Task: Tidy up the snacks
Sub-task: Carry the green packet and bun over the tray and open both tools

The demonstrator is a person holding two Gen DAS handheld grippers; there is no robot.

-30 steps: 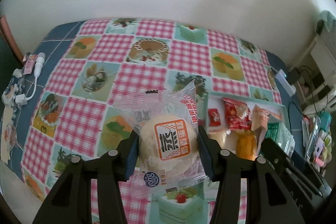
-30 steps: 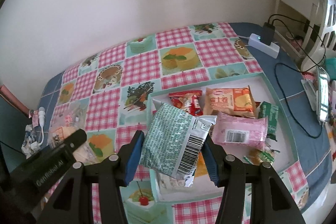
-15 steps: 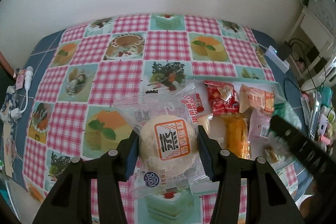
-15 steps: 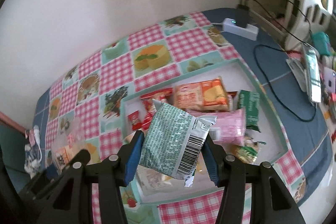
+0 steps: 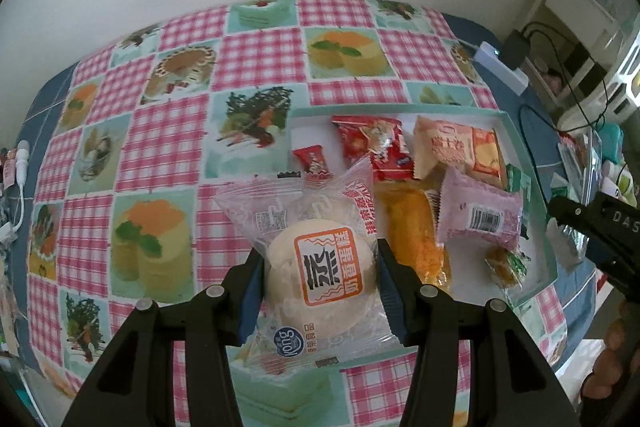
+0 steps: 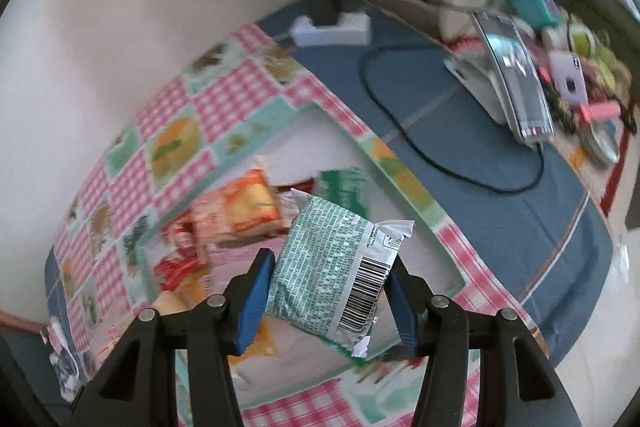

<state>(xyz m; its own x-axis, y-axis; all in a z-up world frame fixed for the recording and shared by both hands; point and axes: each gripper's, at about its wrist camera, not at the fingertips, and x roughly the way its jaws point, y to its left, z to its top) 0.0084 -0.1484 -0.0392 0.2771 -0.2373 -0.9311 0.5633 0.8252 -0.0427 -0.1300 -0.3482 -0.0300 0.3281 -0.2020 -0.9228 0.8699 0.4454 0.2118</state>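
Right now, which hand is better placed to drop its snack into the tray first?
Right, probably. The right gripper holds the green packet above the tray; the left gripper holds its bun nearer the tray's edge.

From my right wrist camera the tray (image 6: 404, 203) and its snacks smear with motion blur; the green packet (image 6: 332, 263) covers the tray floor behind it. On my left camera the wrapped bun (image 5: 320, 267) hides the tray's near corner, and the right gripper (image 5: 600, 239) runs off the frame edge.
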